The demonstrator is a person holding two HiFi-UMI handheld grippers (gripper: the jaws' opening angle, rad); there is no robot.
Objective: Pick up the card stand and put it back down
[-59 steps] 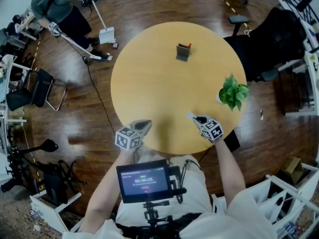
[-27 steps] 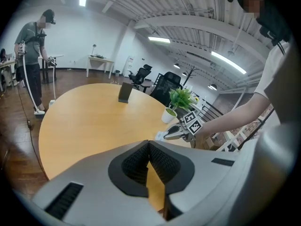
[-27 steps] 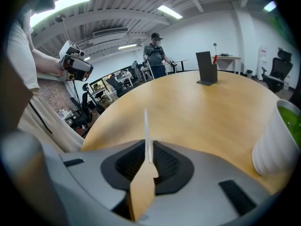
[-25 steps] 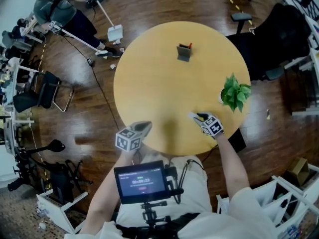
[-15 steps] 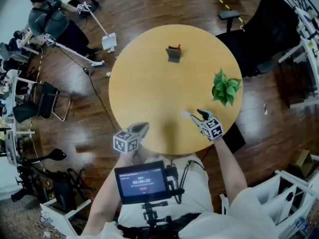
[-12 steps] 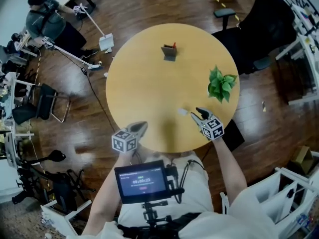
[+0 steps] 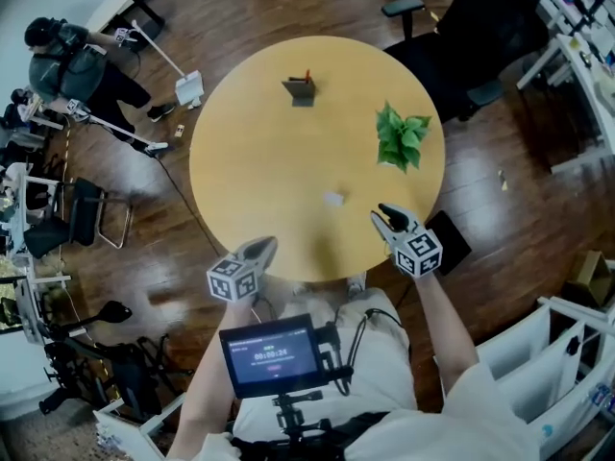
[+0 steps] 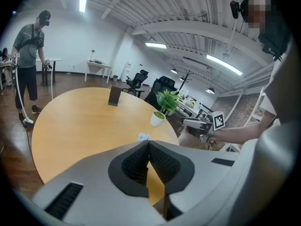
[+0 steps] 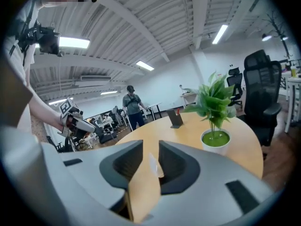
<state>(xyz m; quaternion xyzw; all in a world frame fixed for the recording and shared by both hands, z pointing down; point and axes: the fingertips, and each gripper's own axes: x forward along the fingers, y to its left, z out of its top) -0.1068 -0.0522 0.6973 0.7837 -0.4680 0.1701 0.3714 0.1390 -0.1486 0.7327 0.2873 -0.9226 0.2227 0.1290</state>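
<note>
Above the near table edge, the right gripper (image 7: 382, 217) hangs with its jaws apart; they have just been closing, with nothing gripped between them. Just ahead of it a small white card (image 7: 333, 198) lies on the round table (image 7: 250, 161), and ahead to its right stands a potted plant (image 7: 401, 137). Far across the table from it sits the card stand (image 7: 300, 89), upright and untouched. Well apart at its left, the left gripper (image 7: 264, 248) has its jaws pressed together, empty.

Grey left claw (image 7: 265, 246), right claw (image 7: 382, 215); checkered marker cubes (image 7: 231, 279).
</note>
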